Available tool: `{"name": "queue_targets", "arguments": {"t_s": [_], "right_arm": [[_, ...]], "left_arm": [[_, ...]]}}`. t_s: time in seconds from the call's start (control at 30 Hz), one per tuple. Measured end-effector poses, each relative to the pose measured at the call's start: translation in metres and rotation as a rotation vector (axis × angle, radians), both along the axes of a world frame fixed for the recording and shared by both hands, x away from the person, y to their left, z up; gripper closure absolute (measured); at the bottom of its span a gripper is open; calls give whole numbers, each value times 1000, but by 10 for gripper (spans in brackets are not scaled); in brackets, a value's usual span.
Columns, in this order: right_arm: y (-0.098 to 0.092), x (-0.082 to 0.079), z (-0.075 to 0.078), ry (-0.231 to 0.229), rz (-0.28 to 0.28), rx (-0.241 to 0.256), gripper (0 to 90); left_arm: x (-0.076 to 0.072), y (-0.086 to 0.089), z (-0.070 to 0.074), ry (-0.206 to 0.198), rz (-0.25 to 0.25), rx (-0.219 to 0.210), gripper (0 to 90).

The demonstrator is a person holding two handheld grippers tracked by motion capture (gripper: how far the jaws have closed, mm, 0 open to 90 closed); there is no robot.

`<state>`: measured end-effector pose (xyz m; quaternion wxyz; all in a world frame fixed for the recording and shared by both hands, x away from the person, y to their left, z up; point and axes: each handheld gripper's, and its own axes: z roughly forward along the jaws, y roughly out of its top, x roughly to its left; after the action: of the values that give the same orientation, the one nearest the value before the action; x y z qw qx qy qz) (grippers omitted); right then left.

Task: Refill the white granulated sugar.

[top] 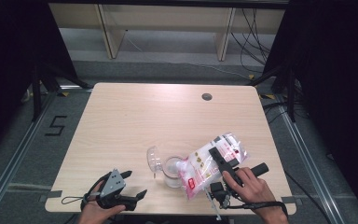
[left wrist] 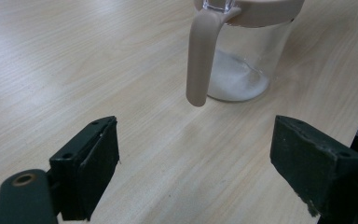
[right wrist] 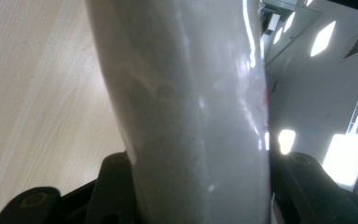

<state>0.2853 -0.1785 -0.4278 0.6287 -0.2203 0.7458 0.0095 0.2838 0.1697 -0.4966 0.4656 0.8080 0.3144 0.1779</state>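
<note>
A clear jar (top: 172,172) stands near the table's front edge, its clear lid (top: 154,157) flipped open to the left. In the left gripper view the jar (left wrist: 247,70) has a beige rim and a hanging beige strap (left wrist: 200,56), with a little white powder at its bottom. A plastic bag of white powder (top: 200,167) with red print lies tilted, its lower end at the jar's mouth. My right gripper (top: 222,157) is shut on the bag (right wrist: 191,93) near its upper part. My left gripper (top: 137,183) is open, left of the jar, its fingers (left wrist: 88,168) wide apart and holding nothing.
The wooden table (top: 144,116) has a round cable hole (top: 207,96) at the back right. Black frames and cables stand on the floor around it, and wooden furniture legs lie beyond the far edge.
</note>
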Motion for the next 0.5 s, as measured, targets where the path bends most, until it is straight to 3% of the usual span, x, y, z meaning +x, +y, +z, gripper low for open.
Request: {"name": "queue_targets", "arguments": {"t_s": [0.07, 0.17, 0.27, 0.37, 0.4, 0.43, 0.5], "right_arm": [[2, 2, 3, -12, 35, -35, 574], [1, 2, 2, -7, 14, -17, 576], [-2, 4, 3, -9, 1, -2, 577], [-6, 3, 6, -18, -7, -3, 578], [-6, 4, 8, -24, 5, -29, 578], [-8, 1, 7, -20, -26, -3, 579], [-8, 1, 7, -15, -21, -7, 579]], "left_arm": [[1, 0, 0, -11, -6, -4, 153], [0, -1, 0, 10, 4, -15, 153], [0, -1, 0, -7, -6, -5, 153], [1, -1, 0, -10, -6, -6, 153], [1, 0, 0, -10, -6, -5, 153], [-1, -1, 0, 9, 14, -19, 153], [-1, -2, -1, 9, 11, -23, 153]]}}
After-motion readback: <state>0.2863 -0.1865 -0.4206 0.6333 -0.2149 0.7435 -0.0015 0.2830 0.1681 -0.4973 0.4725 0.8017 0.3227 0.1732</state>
